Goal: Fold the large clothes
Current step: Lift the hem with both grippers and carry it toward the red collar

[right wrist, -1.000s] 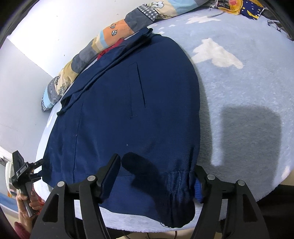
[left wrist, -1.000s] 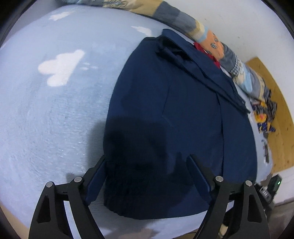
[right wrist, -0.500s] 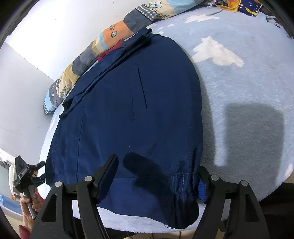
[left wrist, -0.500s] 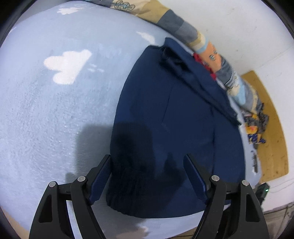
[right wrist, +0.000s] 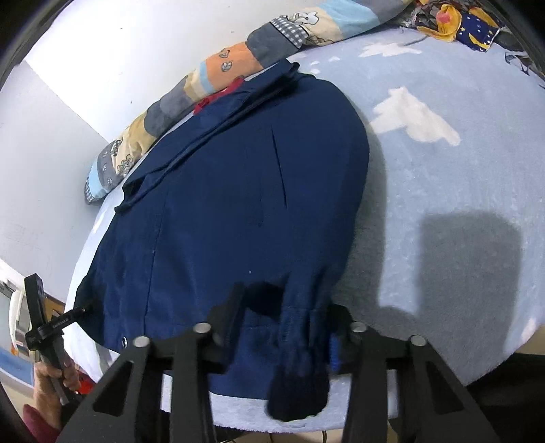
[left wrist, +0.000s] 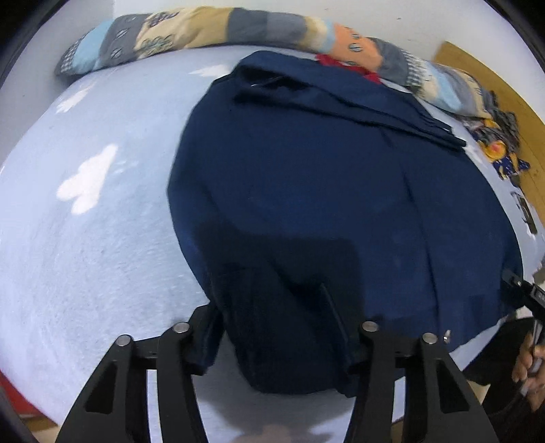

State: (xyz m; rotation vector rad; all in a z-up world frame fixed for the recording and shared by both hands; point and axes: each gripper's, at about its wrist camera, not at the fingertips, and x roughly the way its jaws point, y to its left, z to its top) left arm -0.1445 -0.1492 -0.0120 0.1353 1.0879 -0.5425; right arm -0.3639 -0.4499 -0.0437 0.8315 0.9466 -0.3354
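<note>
Mostly smooth navy jacket, ribbed cuffs.

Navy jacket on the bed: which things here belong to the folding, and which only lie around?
Folding:
navy jacket
left gripper
right gripper

Lying around:
patchwork bolster
red cloth
yellow-and-blue cloth
blue cloud blanket
</note>
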